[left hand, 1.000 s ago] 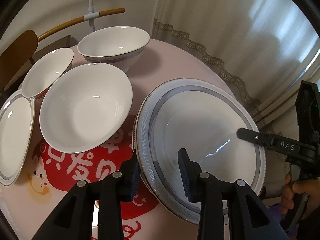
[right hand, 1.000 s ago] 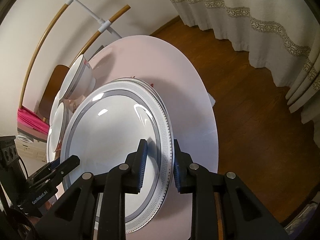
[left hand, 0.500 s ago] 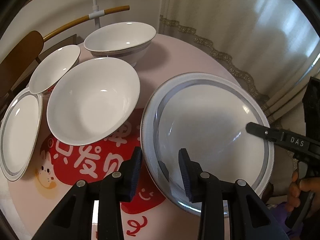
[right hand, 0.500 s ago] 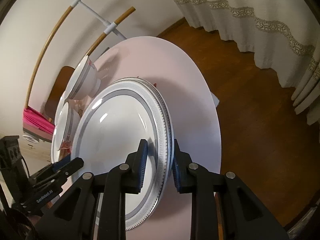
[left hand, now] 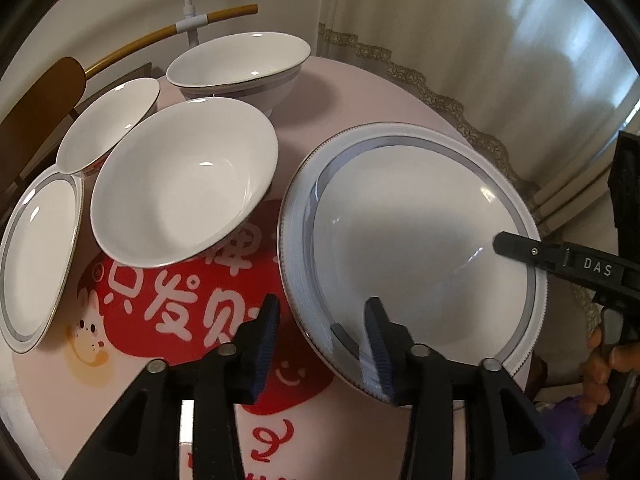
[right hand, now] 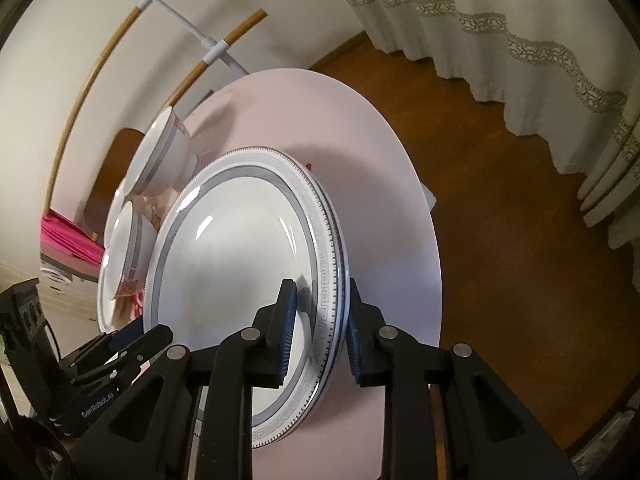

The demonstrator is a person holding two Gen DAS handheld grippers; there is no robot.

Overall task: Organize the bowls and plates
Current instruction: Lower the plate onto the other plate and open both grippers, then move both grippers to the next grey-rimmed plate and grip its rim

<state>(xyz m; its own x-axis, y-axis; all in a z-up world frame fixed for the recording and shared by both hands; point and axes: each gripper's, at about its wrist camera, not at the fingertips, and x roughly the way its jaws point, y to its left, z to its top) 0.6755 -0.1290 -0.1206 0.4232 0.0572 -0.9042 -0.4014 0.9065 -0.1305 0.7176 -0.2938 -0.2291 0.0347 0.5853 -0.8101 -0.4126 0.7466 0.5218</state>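
A large grey-rimmed plate is held tilted above the round pink table. My right gripper is shut on its rim; one of its fingers lies over the plate in the left wrist view. My left gripper is open, its jaws straddling the plate's near rim without clamping it. A wide white bowl, a banded deep bowl, a small bowl and a smaller plate sit to the left.
A red printed mat covers the table's middle. A wooden chair and a wood-and-white rack stand behind the table. Curtains hang to the right above the wooden floor.
The large plate has risen and tilted in my right gripper's grip. My left gripper has stayed open and has drawn back a little from the plate's rim.
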